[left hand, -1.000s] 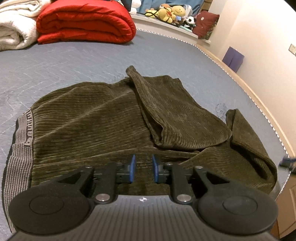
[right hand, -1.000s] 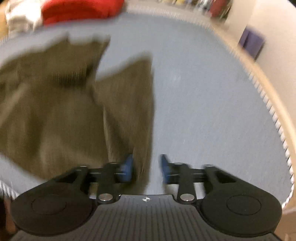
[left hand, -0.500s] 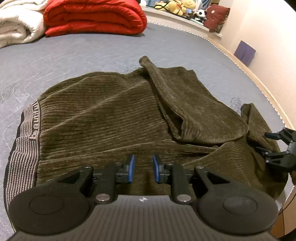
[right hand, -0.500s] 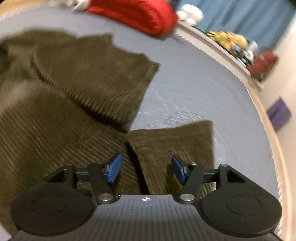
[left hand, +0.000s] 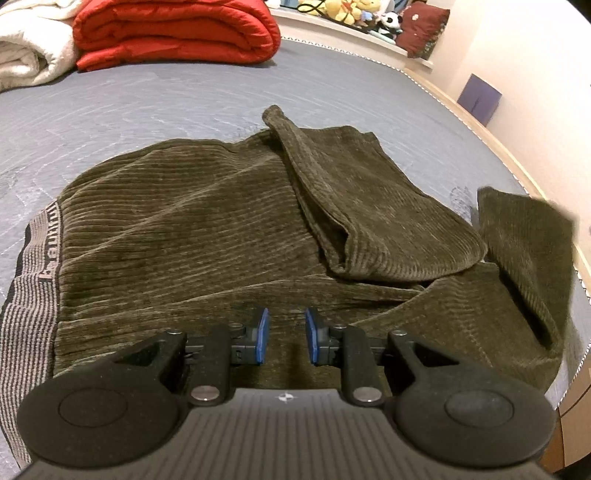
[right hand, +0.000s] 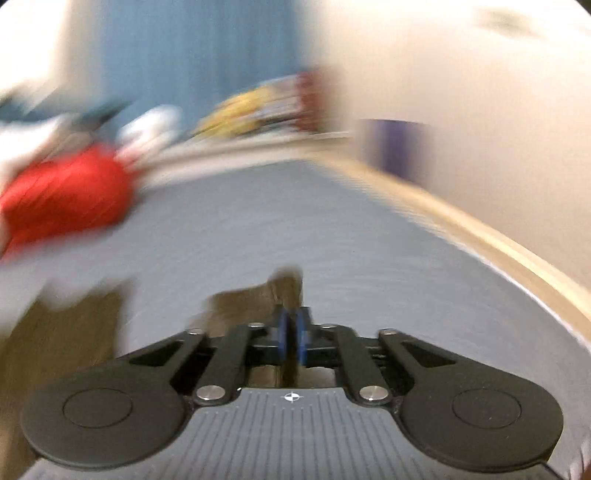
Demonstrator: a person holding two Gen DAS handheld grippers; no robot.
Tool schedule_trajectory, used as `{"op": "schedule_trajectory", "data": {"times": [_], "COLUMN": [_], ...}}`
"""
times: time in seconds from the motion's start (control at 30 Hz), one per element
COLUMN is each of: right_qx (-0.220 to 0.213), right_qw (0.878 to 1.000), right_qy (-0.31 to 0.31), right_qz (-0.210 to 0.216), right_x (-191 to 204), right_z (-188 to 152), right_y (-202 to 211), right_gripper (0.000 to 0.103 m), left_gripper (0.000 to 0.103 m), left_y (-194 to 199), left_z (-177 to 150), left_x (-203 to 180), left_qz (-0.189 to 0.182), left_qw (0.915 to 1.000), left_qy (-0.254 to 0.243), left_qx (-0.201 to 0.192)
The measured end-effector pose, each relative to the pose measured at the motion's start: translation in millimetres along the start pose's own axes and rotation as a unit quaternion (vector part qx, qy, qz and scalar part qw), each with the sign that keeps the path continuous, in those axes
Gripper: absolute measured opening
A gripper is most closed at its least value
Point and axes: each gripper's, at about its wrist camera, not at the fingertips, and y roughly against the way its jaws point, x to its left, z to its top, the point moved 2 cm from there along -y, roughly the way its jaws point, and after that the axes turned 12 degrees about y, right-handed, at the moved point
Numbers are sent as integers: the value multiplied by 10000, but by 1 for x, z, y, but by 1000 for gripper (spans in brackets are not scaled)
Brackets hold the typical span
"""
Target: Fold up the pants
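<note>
Olive-brown corduroy pants [left hand: 207,229] lie crumpled on the grey bed [left hand: 166,107], striped waistband [left hand: 33,280] at the left. One leg [left hand: 369,206] is folded over the middle. The other leg's end [left hand: 524,236] is lifted at the right. My left gripper [left hand: 283,334] hovers open and empty over the near edge of the pants. In the blurred right wrist view my right gripper [right hand: 291,332] is shut on a pants leg's cloth [right hand: 255,299], held above the bed.
A folded red duvet [left hand: 177,33] and a white blanket [left hand: 26,55] lie at the far side of the bed. Plush toys [left hand: 343,11] sit on a ledge behind. The bed's wooden edge [left hand: 491,140] and a wall run along the right.
My right gripper has closed on the pants leg's end and lifted it off the bed, swinging upward. The left gripper has stayed open and almost still.
</note>
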Motion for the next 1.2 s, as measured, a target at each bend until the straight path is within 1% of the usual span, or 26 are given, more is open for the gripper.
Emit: {"op": "schedule_trajectory", "data": {"times": [0.03, 0.07, 0.1, 0.13, 0.17, 0.2, 0.23, 0.27, 0.3, 0.37, 0.43, 0.47, 0.5, 0.53, 0.57, 0.6, 0.67, 0.7, 0.73, 0.83, 0.87, 0.9, 0.97, 1.0, 1.1, 1.2], "right_qx": [21, 135, 343, 623, 902, 1203, 1356, 1377, 1365, 1235, 1156, 1138, 1155, 1207, 1274, 1344, 1509, 1590, 1619, 1712, 1664, 1664, 1635, 1638, 1540, 1317], "right_qw": [9958, 9851, 9680, 9461, 9292, 9160, 9091, 9085, 9115, 9315, 9563, 9650, 9716, 9759, 9767, 9763, 9751, 9749, 9757, 9756, 9773, 9775, 9785, 9785, 9788, 9818], "right_qy": [-638, -1170, -1690, -2213, -2586, -2899, -3190, -3394, -3497, -3344, -2673, -2299, -1934, -1610, -1449, -1354, -1216, -1156, -1098, -1034, -990, -981, -1016, -1043, -1166, -1240], "right_qz": [-650, -1256, -1820, -2282, -2483, -2497, -2310, -2012, -1682, -731, 263, 542, 720, 844, 941, 1023, 1081, 1042, 991, 907, 859, 841, 746, 696, 681, 572], "right_x": [-37, -69, -100, -132, -154, -173, -186, -191, -190, -172, -138, -121, -106, -88, -75, -65, -49, -46, -43, -35, -34, -33, -34, -36, -41, -59], "right_z": [-8, -18, -34, -53, -70, -89, -106, -115, -119, -112, -97, -93, -90, -87, -87, -86, -86, -84, -84, -84, -82, -80, -75, -76, -76, -67], "right_y": [6, 11, 15, 18, 17, 13, 9, 5, -1, -18, -34, -38, -43, -51, -59, -66, -80, -91, -95, -110, -113, -117, -122, -125, -125, -106], "right_gripper": [0, 0, 0, 0, 0, 0, 0, 2, 4, 4, 6, 7, 7, 7, 7, 8, 21, 36, 47, 49, 50, 49, 27, 11, 10, 9], "left_gripper": [24, 24, 24, 24, 24, 24, 24, 24, 24, 24, 24, 24, 24, 24, 24, 24, 24, 24, 24, 24, 24, 24, 24, 24, 24, 24], "left_y": [0, 0, 0, 1, 1, 0, 0, 0, -1, -4, -6, -8, -9, -10, -11, -12, -13, -13, -13, -14, -15, -16, -19, -21, -22, -22], "left_z": [-1, -1, -2, -2, -3, -3, -4, -4, -4, -6, -8, -9, -9, -10, -10, -9, -7, -7, -5, -4, -3, -3, -3, -2, -1, -2], "left_x": [-2, -3, -5, -7, -9, -10, -12, -14, -14, -17, -19, -19, -19, -18, -16, -14, -9, -7, -4, 1, 2, 2, 3, 2, -4, -14], "left_qz": [-15, -30, -43, -56, -63, -68, -74, -70, -60, -23, 20, 43, 68, 100, 126, 152, 199, 218, 233, 275, 291, 301, 311, 308, 250, 134], "left_qw": [10000, 10000, 10000, 10000, 9999, 9999, 9999, 9999, 9999, 9998, 9997, 9997, 9996, 9996, 9996, 9996, 9996, 9996, 9996, 9995, 9995, 9994, 9994, 9994, 9995, 9995], "left_qy": [-14, -30, -47, -74, -96, -112, -129, -142, -151, -175, -214, -232, -244, -249, -243, -227, -175, -148, -122, -100, -105, -107, -112, -115, -159, -232], "left_qx": [10, 17, 21, 24, 24, 24, 26, 30, 38, 57, 79, 86, 92, 101, 107, 107, 97, 86, 77, 74, 82, 90, 117, 125, 128, 135]}}
